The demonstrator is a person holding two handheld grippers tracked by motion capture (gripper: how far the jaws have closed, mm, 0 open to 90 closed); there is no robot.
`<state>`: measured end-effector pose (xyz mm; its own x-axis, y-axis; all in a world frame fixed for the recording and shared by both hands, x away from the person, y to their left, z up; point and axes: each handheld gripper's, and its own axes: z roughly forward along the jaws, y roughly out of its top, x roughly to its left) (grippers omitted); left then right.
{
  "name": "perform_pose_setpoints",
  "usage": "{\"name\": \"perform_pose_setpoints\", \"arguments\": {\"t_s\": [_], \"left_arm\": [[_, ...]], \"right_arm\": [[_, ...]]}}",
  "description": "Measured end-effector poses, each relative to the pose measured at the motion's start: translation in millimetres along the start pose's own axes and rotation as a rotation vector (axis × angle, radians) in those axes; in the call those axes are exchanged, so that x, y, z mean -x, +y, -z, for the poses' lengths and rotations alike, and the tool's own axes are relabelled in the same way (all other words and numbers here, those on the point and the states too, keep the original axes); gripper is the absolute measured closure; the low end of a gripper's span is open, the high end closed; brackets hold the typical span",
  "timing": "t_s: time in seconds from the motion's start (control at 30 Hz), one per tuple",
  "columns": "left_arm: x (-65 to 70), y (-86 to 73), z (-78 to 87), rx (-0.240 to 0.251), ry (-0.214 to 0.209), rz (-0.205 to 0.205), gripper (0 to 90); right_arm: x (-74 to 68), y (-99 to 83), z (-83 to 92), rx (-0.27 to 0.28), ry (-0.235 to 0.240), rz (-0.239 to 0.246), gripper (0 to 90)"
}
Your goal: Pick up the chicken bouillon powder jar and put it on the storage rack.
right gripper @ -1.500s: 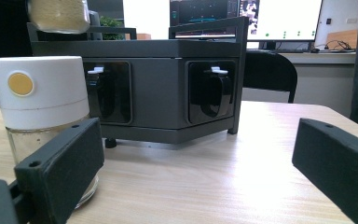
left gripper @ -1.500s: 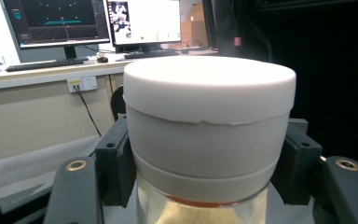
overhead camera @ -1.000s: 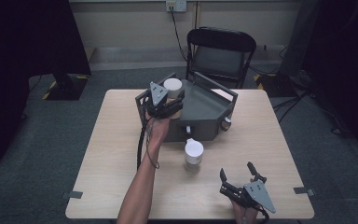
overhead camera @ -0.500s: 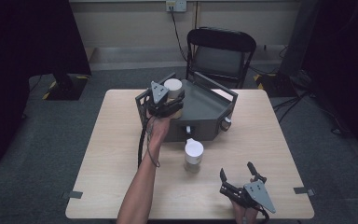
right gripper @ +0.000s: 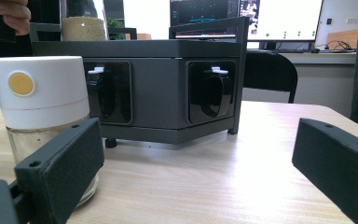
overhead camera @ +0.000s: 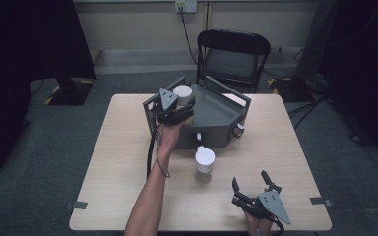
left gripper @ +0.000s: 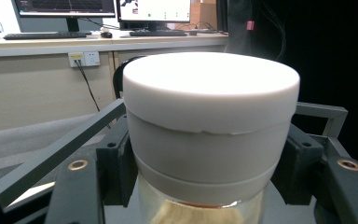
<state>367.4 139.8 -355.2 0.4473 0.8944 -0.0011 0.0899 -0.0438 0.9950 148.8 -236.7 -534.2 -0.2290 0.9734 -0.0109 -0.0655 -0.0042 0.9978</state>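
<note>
In the left gripper view the white-lidded glass jar (left gripper: 209,140) runs off the bottom edge, so its base stays unseen. In the right gripper view the right claw (right gripper: 205,177) is cropped at both lower corners, and the second white-capped glass jar (right gripper: 44,121) stands partly behind one jaw.

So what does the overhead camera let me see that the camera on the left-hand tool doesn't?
The high view alone takes in the whole table, the second jar standing on it, the right gripper with open jaws, and the chair. The left gripper view alone shows monitors on a desk behind. Both show the left gripper shut on the white-lidded jar above the dark rack.
</note>
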Motion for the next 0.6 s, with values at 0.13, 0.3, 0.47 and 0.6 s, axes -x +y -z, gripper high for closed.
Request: {"name": "perform_pose_setpoints", "arguments": {"t_s": [0.13,0.3,0.47,0.6], "left_arm": [[-0.5,-1.3,-0.6,0.004,-0.002,0.003,35.1],[-1.8,-0.2,-0.5,-0.001,-0.007,0.005,35.0],[-1.1,1.8,-0.5,-0.009,-0.004,0.013,34.9],[-1.3,1.8,-0.6,-0.010,-0.003,0.012,33.4]], "right_arm": [[0.0,0.0,0.0,0.000,0.000,0.000,0.9],[0.0,0.1,0.0,0.000,0.000,0.000,0.9],[0.0,0.0,0.0,0.000,0.000,0.000,0.9],[-0.1,0.0,0.0,0.000,0.000,0.000,0.9]]}}
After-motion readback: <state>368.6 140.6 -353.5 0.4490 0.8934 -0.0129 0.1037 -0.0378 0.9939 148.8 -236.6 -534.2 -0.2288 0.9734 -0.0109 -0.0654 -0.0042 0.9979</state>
